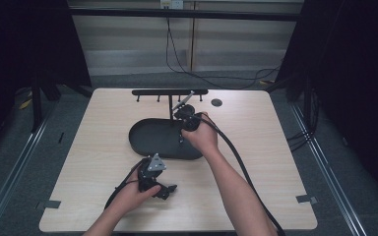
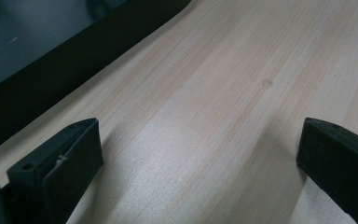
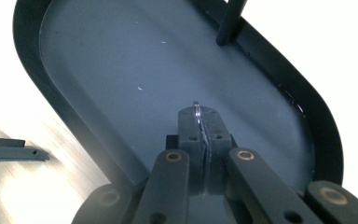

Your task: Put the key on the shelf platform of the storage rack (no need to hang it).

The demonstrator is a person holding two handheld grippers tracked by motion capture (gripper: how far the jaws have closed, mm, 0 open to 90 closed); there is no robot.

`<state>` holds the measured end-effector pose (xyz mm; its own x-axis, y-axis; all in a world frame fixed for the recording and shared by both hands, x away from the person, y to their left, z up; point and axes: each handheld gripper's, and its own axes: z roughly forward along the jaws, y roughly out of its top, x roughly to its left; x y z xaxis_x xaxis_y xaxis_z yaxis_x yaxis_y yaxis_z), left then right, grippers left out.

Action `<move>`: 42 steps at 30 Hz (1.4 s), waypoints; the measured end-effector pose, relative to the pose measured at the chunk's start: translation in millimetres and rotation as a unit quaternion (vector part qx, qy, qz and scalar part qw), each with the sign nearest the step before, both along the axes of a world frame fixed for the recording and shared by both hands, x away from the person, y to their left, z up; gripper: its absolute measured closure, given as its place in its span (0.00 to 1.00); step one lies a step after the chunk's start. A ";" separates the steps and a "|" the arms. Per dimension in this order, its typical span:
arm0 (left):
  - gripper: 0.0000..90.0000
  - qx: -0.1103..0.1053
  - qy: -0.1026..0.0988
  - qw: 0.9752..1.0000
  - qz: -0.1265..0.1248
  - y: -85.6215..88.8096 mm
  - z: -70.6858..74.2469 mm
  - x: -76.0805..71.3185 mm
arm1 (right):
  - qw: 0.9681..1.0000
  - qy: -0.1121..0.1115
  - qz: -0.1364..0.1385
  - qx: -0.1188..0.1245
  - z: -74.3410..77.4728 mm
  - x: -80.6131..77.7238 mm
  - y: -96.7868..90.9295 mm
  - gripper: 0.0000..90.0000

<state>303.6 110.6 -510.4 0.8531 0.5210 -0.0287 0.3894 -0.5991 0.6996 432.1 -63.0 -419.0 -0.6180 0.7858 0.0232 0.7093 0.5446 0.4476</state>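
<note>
A black oval tray (image 1: pixel 147 142) lies in the middle of the wooden table, with a thin upright post (image 1: pixel 170 105) at its far rim carrying a black bar with hooks (image 1: pixel 170 92). My right gripper (image 1: pixel 183 129) hangs over the tray's right half, pointing down. In the right gripper view its jaws (image 3: pixel 199 122) are pressed together over the tray floor (image 3: pixel 121 70), and a thin shiny metal sliver (image 3: pixel 196 110) peeks out between the pads. My left gripper (image 1: pixel 166 191) rests on the table in front of the tray, and its jaws (image 2: pixel 200 154) stand wide apart over bare wood.
The tray's rim (image 2: pixel 74 60) runs across the upper left of the left gripper view. A small dark round disc (image 1: pixel 216 102) lies on the table at the back right. Cables trail from both grippers toward the near edge. One jaw of the left gripper (image 3: pixel 14 152) lies beside the tray.
</note>
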 end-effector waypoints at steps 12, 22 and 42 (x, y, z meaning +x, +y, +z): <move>0.00 0.000 -0.002 1.000 0.002 -0.2 -0.3 -0.1 | 1.000 0.002 0.005 0.000 -6.8 -0.8 -1.8 0.99; 0.00 0.000 -0.002 1.000 0.002 -0.2 -0.3 -0.1 | 1.000 0.003 0.000 -0.004 -9.7 -1.1 -10.5 0.99; 0.00 -0.003 -0.002 1.000 0.001 -0.5 -0.6 -0.1 | 1.000 0.006 0.000 0.001 -13.3 -3.3 -18.0 0.90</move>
